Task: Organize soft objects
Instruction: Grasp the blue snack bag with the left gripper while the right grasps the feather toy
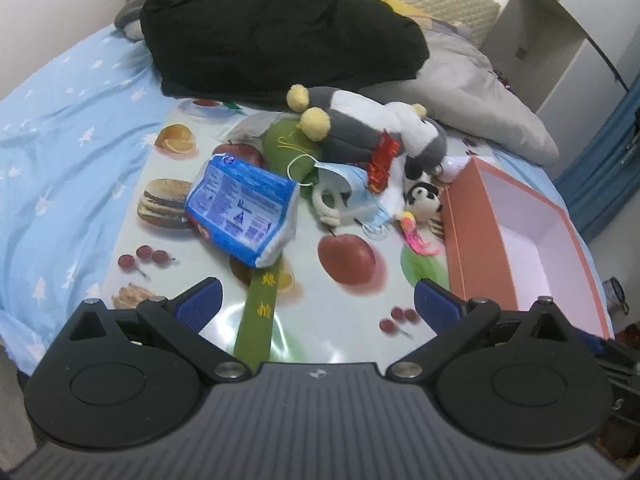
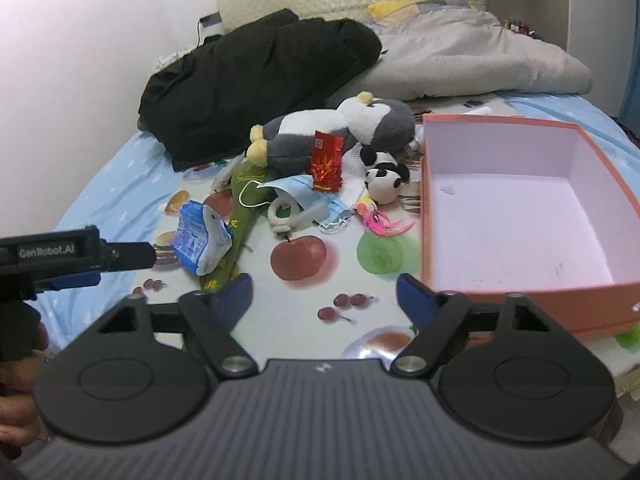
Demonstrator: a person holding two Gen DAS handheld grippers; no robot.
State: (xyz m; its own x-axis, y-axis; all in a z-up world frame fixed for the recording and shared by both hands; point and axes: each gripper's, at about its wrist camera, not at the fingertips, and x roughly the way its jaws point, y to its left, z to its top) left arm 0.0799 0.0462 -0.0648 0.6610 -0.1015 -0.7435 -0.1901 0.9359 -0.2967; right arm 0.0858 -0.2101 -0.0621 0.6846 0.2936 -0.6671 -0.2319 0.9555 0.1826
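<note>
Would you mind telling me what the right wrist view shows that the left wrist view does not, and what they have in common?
Only the right wrist view shows the left hand-held gripper from the side, the whole empty floor of the orange box and the small panda plush's full face. Only the left wrist view shows the printed burger clearly and the white cabinet. Both share the blue packet, the grey penguin plush, the red sachet, the face masks and the black jacket; each hand-held gripper stands open and empty.

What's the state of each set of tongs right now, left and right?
Left tongs: open, holding nothing.
Right tongs: open, holding nothing.
</note>
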